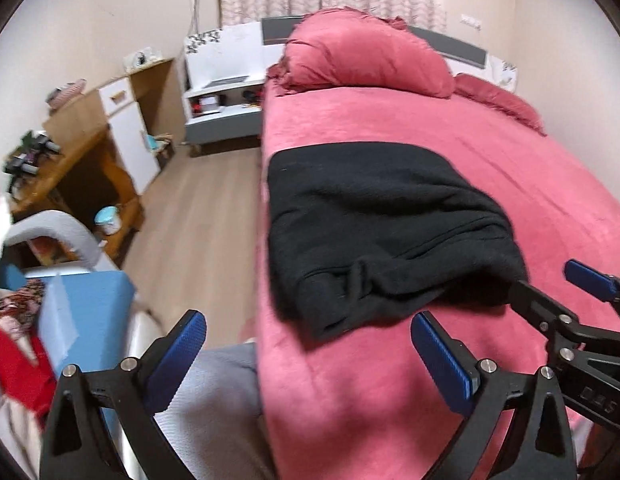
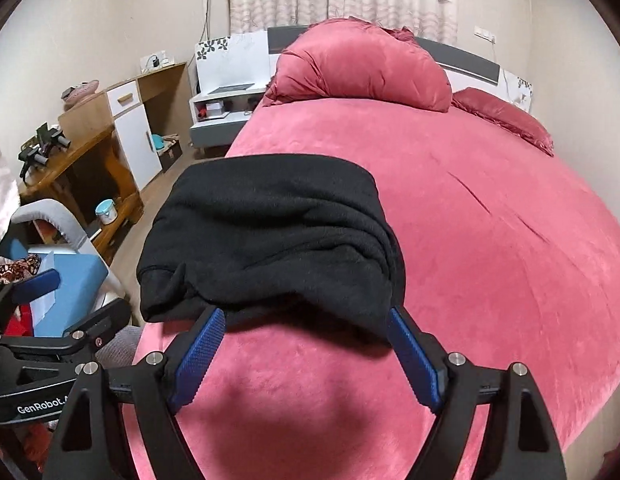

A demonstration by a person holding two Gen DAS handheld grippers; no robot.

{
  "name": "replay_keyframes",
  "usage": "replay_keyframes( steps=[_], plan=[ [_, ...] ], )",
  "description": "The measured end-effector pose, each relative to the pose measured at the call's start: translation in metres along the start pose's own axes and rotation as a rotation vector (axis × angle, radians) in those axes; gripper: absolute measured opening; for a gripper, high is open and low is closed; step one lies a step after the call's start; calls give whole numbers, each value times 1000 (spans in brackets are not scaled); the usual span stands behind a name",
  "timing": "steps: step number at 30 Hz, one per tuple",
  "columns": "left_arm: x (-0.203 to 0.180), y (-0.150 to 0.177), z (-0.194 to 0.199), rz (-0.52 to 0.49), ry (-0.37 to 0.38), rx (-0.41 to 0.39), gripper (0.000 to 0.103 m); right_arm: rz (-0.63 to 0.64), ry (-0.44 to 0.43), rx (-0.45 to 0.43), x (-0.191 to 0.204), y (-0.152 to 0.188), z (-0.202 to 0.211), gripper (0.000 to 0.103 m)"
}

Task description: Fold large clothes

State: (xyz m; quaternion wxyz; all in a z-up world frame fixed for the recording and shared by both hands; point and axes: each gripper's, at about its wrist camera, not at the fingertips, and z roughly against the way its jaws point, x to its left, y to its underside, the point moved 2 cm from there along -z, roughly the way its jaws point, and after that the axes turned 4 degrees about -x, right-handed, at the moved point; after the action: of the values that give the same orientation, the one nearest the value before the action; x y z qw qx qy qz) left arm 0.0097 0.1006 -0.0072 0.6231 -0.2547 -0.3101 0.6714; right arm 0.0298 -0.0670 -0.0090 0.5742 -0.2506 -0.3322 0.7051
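A black garment lies folded into a thick bundle near the left edge of the pink bed. It also shows in the right wrist view. My left gripper is open and empty, just short of the bundle's near edge. My right gripper is open with its fingertips at the bundle's near edge, one blue pad on each side, not closed on it. The right gripper also shows in the left wrist view at the right.
A large pink pillow and a smaller one lie at the headboard. Left of the bed are wood floor, a wooden desk, a white nightstand and a blue box. The left gripper body shows in the right wrist view.
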Motion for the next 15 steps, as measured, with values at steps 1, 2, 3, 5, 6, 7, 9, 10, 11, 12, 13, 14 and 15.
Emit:
replay_keyframes(
  steps=[1, 2, 3, 5, 6, 7, 9, 10, 11, 12, 13, 14, 15],
  plan=[
    [0, 0, 1, -7, -17, -1, 103, -3, -10, 4, 1, 1, 0, 84],
    [2, 0, 3, -10, -22, -4, 103, -5, -12, 4, 2, 2, 2, 84],
    [3, 0, 4, -11, -24, -11, 103, -5, -11, 1, 3, 2, 2, 84],
    [4, -1, 6, -9, -20, -20, 103, 0, -5, -9, 3, 1, 7, 84],
    [4, -1, 7, -10, -20, -23, 103, 2, -4, -12, 3, 1, 9, 84],
    [3, -2, 8, -12, -18, -22, 103, 0, -4, -14, 2, 0, 11, 84],
    [3, -1, 9, -10, -6, -18, 103, -9, -3, -16, 1, 0, 12, 84],
    [3, -1, 9, -7, 1, -14, 103, -14, -5, -18, 0, 0, 14, 84],
    [3, -1, 10, -5, 4, -12, 103, -16, -3, -22, -1, 0, 16, 84],
    [3, 0, 11, -4, 3, -13, 103, -17, -1, -26, -2, 1, 17, 84],
    [3, 0, 11, -5, 0, -13, 103, -17, -1, -28, -2, 1, 18, 84],
    [3, 1, 12, -4, -1, -14, 103, -16, 2, -29, -2, 2, 19, 84],
    [3, 1, 12, -3, 0, -14, 103, -16, 5, -28, -2, 3, 20, 84]
  ],
)
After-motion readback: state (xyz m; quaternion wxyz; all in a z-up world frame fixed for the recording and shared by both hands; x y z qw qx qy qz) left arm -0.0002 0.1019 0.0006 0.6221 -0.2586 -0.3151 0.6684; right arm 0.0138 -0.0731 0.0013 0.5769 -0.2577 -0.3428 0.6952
